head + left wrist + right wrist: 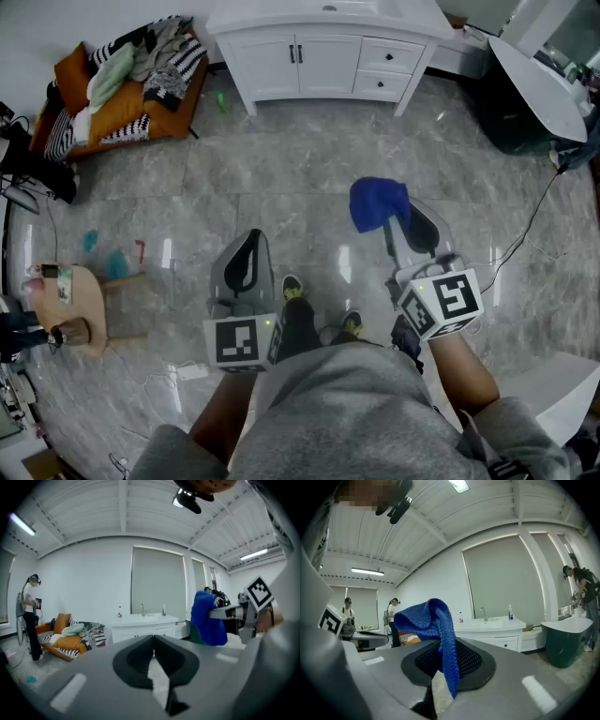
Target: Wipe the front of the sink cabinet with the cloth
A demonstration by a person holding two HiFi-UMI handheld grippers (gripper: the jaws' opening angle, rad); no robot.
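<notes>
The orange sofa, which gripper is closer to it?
Left. The left gripper is across the floor, right of the sofa; the right gripper, holding the cloth, is farther right.

We see a grey marble-tiled floor (281, 187) carrying the white sink cabinet (323, 56) at top centre, an orange couch (122, 117) heaped with clothes at upper left, a dark tub (511, 117) at upper right, a small round wooden table (84, 300) at lower left, and teal scraps (117, 265) just beside it.

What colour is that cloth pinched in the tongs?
Deep blue, with a knitted texture; the right gripper view shows the cloth best.
</notes>
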